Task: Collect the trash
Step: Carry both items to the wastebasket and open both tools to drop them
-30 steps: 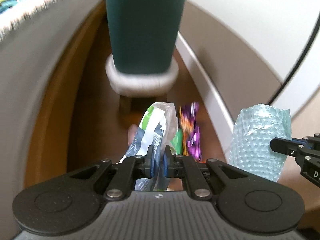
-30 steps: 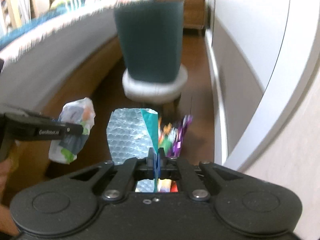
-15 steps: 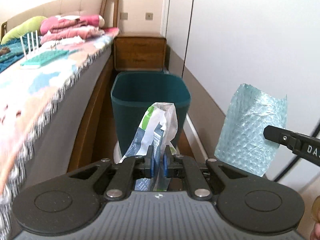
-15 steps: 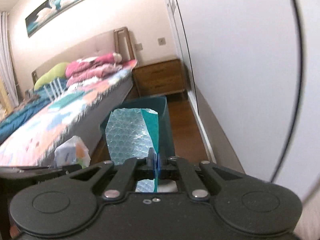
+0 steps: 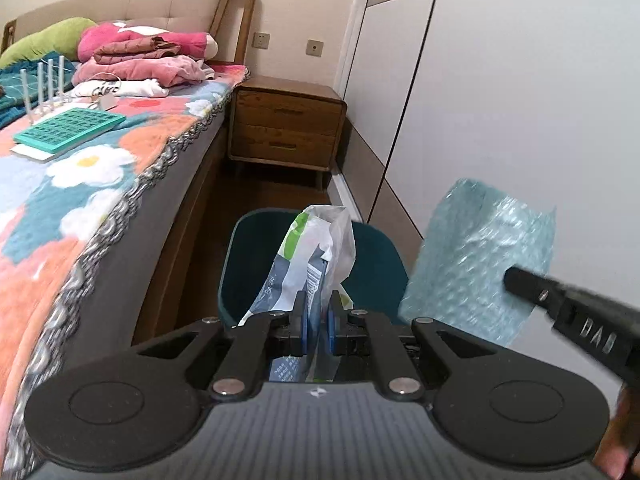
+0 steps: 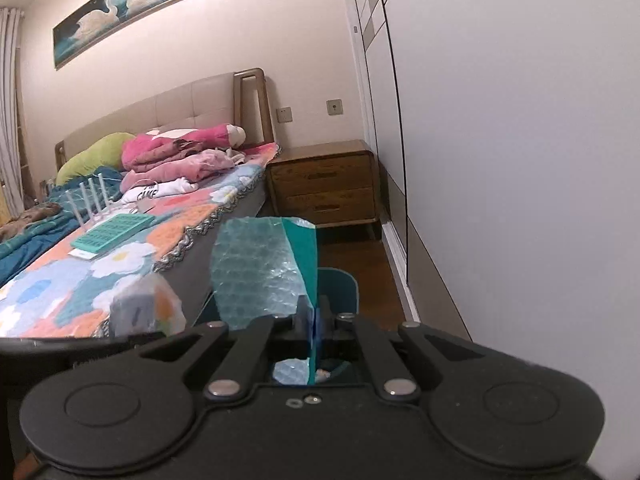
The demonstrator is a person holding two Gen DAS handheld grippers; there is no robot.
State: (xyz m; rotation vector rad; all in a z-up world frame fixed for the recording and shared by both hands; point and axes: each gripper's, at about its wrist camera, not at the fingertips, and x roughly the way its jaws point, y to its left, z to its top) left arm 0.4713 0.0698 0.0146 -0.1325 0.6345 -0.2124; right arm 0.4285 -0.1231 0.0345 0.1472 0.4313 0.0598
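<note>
A bed (image 5: 100,168) under a floral bedspread (image 6: 132,256) fills the left of the room, its padded beige headboard (image 6: 172,116) against a pale pink wall (image 6: 296,40) that carries a long swan painting (image 6: 140,4) and two wall sockets (image 5: 261,40). A wooden two-drawer nightstand (image 5: 286,126) stands between the bed's head and a tall white wardrobe (image 5: 520,92) along the right. The floor (image 6: 360,256) is dark brown wood, and folded pink blankets (image 5: 140,56) and a green pillow (image 6: 92,156) lie near the headboard.

A floral-quilted bed (image 5: 100,184) fills the left of the frame, a wooden nightstand (image 5: 286,132) upper centre, white wardrobe doors (image 5: 520,100) right.
</note>
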